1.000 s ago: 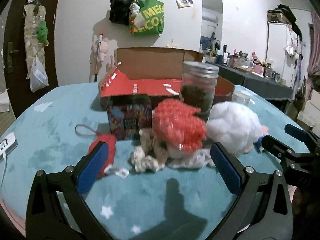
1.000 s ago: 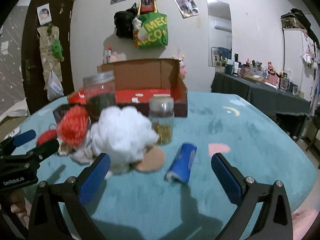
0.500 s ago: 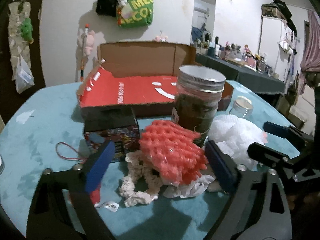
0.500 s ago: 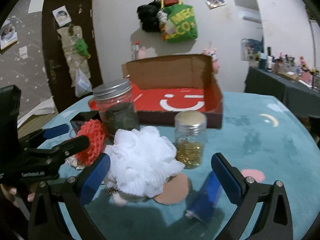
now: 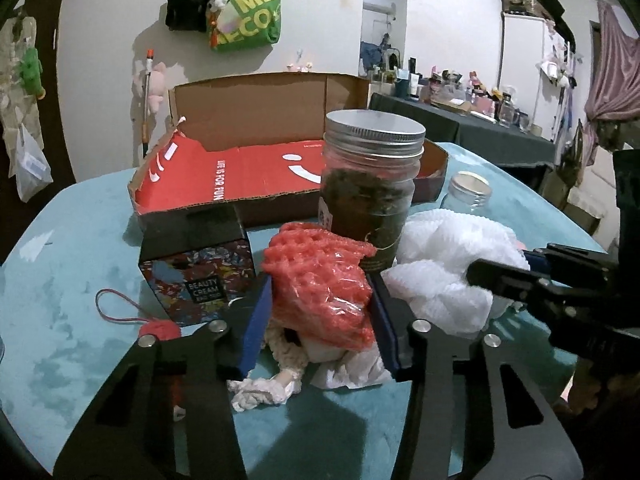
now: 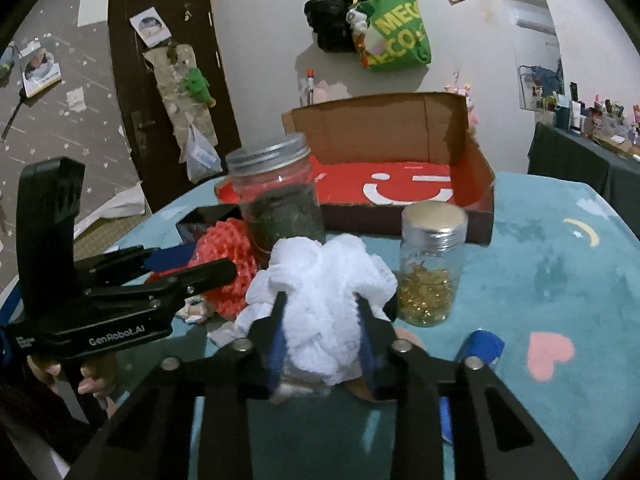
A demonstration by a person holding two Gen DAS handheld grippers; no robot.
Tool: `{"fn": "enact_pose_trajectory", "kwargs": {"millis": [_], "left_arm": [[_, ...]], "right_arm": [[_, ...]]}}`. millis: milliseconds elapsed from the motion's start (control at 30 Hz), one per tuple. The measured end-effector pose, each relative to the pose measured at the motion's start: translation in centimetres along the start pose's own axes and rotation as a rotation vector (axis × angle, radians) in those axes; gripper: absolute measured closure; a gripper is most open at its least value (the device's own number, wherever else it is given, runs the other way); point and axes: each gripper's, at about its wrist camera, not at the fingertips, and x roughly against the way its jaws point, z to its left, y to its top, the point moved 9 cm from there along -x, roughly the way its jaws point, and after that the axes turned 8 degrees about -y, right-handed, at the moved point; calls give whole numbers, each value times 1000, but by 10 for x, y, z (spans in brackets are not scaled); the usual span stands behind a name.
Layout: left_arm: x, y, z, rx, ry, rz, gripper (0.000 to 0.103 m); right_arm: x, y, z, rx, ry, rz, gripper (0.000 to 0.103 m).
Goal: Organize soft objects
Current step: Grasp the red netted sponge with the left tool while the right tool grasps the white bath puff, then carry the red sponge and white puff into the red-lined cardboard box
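Note:
A red mesh puff (image 5: pixel 316 280) lies on the teal table in front of a tall jar. My left gripper (image 5: pixel 320 320) has a blue pad on each side of it, and the closing jaws squeeze it. A white mesh puff (image 6: pixel 324 280) sits beside it on the right. The right gripper (image 6: pixel 323 344) is closing on that puff, its pads pressed into the sides. The open cardboard box (image 5: pixel 260 176) with a red inside stands behind both. A cream knitted piece (image 5: pixel 280 344) lies under the red puff, partly hidden.
A tall jar of dark contents (image 5: pixel 370 184) stands right behind the puffs. A small jar of gold capsules (image 6: pixel 432 272) and a blue tube (image 6: pixel 480 348) are to the right. A patterned cream box (image 5: pixel 196 268) and a red ball with a loop (image 5: pixel 160 328) lie left.
Both grippers moved forward over their puffs and their jaws came together from wide open, the left around the red puff, the right around the white one.

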Motion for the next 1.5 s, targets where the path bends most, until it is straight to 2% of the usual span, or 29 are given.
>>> {"fn": "enact_pose_trajectory", "kwargs": {"millis": [200, 533, 833, 1133, 1333, 1500], "left_arm": [[13, 4, -5, -18, -7, -27, 63], [41, 14, -5, -32, 2, -72, 63], [73, 33, 5, -40, 21, -139, 63], [90, 59, 15, -64, 44, -191, 63], [84, 81, 19, -87, 32, -185, 63], [64, 105, 24, -113, -6, -138, 63]], "right_arm": [[13, 5, 2, 6, -14, -36, 79], [40, 21, 1, 11, -32, -105, 79], [66, 40, 1, 25, -50, -178, 79], [83, 70, -7, 44, -85, -243, 79], [80, 100, -16, 77, -101, -278, 79], [63, 127, -21, 117, -94, -265, 79]]}}
